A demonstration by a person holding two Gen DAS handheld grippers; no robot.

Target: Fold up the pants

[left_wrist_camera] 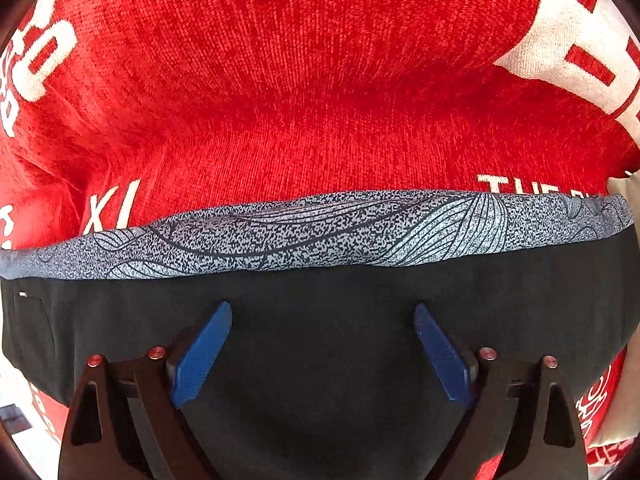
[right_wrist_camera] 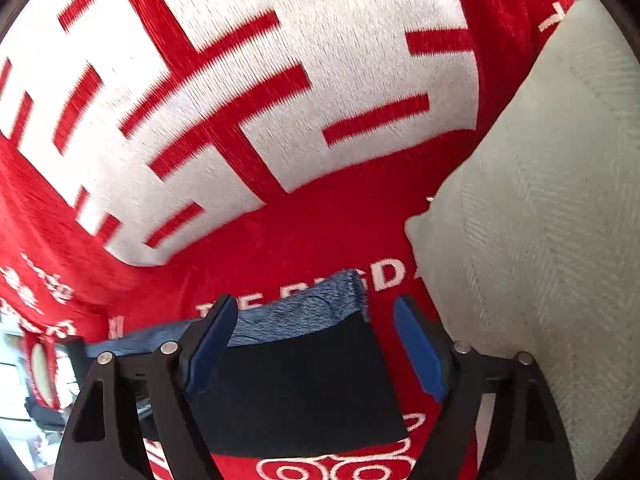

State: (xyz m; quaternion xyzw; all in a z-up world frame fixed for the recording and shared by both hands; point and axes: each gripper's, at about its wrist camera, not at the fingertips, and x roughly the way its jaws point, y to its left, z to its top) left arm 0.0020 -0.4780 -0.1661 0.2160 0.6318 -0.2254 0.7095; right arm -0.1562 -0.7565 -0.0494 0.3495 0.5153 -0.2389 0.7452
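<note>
The pants (left_wrist_camera: 320, 300) lie on a blanket (left_wrist_camera: 300, 100) that runs on beyond their waistband (left_wrist_camera: 304, 236), the far edge in the left wrist view. The left gripper (left_wrist_camera: 323, 354) hangs above the pants. In the right wrist view a corner of the pants sits under the right gripper (right_wrist_camera: 316, 346), and a cushion (right_wrist_camera: 540, 220), possibly a sofa arm, lies on the blanket's right.

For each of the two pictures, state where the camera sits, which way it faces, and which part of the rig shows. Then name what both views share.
Left wrist view: on the left gripper, facing down onto the black pants and their grey patterned waistband; both blue fingers show, spread apart.
Right wrist view: on the right gripper, facing steeply down at the pants' end; its blue fingers, open, straddle it beside a white cushion.
Shared: the pants, waistband and red blanket.
</note>
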